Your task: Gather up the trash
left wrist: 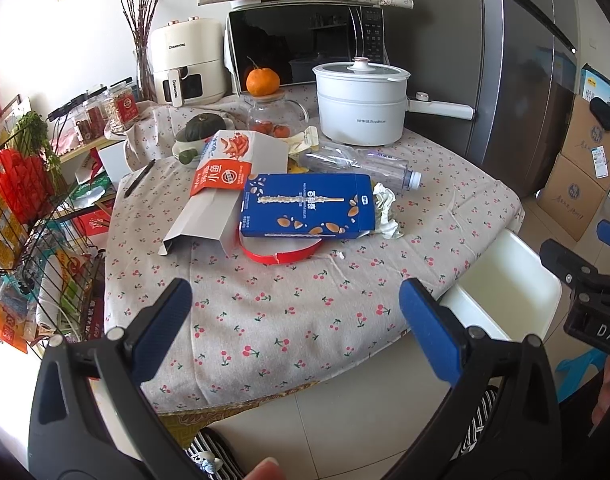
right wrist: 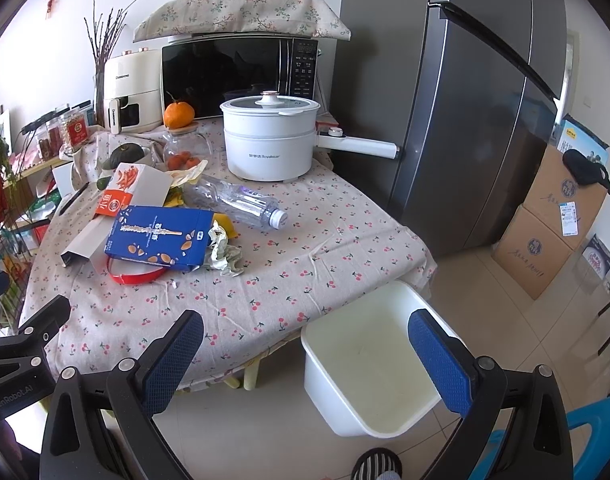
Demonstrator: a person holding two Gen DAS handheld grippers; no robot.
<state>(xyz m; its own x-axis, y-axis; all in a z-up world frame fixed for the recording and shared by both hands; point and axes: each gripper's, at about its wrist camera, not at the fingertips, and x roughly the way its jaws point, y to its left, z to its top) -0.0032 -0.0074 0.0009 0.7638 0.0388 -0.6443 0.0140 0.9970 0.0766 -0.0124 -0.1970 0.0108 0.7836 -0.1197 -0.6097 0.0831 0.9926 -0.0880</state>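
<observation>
Trash lies mid-table on the cherry-print cloth: a blue snack box [left wrist: 307, 205] [right wrist: 159, 237], an orange and white carton [left wrist: 221, 184] [right wrist: 117, 208], a red plastic ring [left wrist: 281, 253] [right wrist: 135, 276] under the blue box, crumpled paper [left wrist: 387, 210] [right wrist: 225, 254] and a clear plastic bottle [left wrist: 361, 166] [right wrist: 241, 203]. A white bin [right wrist: 369, 364] [left wrist: 509, 284] stands on the floor at the table's right corner with nothing in it. My left gripper [left wrist: 295, 312] hangs open before the table's near edge. My right gripper [right wrist: 305, 344] is open above the bin's left rim. Neither holds anything.
A white electric pot [right wrist: 271, 142], a glass jar [right wrist: 185, 150] with an orange on top, a microwave [right wrist: 241, 74] and an air fryer [right wrist: 131, 88] fill the table's back. A wire rack [left wrist: 29, 232] stands left, a grey fridge [right wrist: 477, 112] and cardboard boxes [right wrist: 545, 232] right.
</observation>
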